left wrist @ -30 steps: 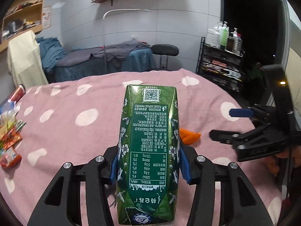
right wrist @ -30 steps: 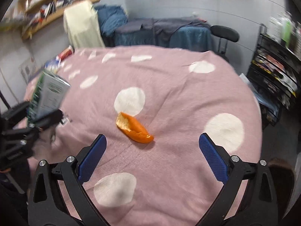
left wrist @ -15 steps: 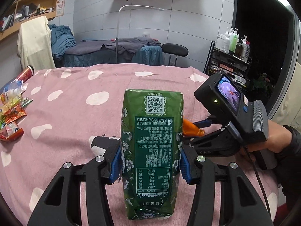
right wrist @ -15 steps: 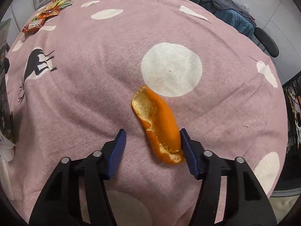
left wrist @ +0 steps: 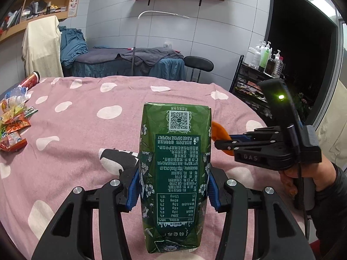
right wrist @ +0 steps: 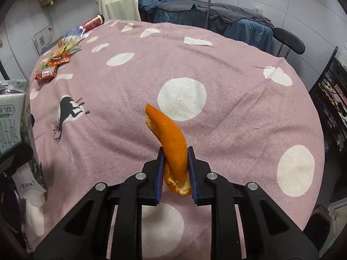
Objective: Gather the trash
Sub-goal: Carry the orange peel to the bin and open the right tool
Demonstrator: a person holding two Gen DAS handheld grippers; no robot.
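Observation:
My left gripper (left wrist: 173, 189) is shut on a green drink carton (left wrist: 174, 173), held upright above the pink spotted tablecloth (left wrist: 76, 134). My right gripper (right wrist: 175, 169) is shut on a curved orange peel (right wrist: 171, 138) and holds it just above the cloth. In the left wrist view the right gripper (left wrist: 225, 144) is to the right of the carton, with the peel (left wrist: 218, 131) partly hidden behind the carton. The carton also shows at the left edge of the right wrist view (right wrist: 13, 117).
Snack wrappers (left wrist: 13, 127), a plastic bottle (left wrist: 15, 94) and a red can (left wrist: 29, 80) lie at the table's far left edge; the wrappers also show in the right wrist view (right wrist: 54, 64). A black stool (left wrist: 198, 64), a bed and a bottle rack (left wrist: 256, 80) stand beyond the table.
My right gripper came down over the orange peel, closed on it and lifted it off the cloth. My left gripper kept hold of the carton and tilted it more upright.

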